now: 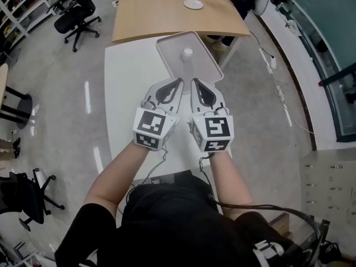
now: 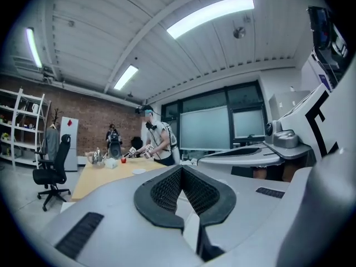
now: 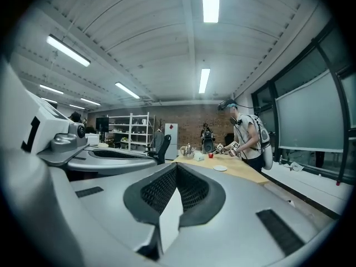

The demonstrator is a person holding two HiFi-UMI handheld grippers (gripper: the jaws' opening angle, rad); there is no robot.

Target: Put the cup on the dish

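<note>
Small white cup (image 1: 188, 53): upright on a shallow rectangular grey tray (image 1: 169, 52), nothing else in the tray. Tray lies at the far end of a white rectangular table (image 1: 125, 88). Round white dish (image 1: 193, 4): empty, on the light wooden table (image 1: 150, 15) beyond, well apart from the cup. Left gripper (image 1: 179, 81) and right gripper (image 1: 194, 82): side by side just short of the tray, fingers pressed together, pinching nothing. Black office chair (image 1: 77, 16) on a glossy grey floor (image 1: 55, 93).
</note>
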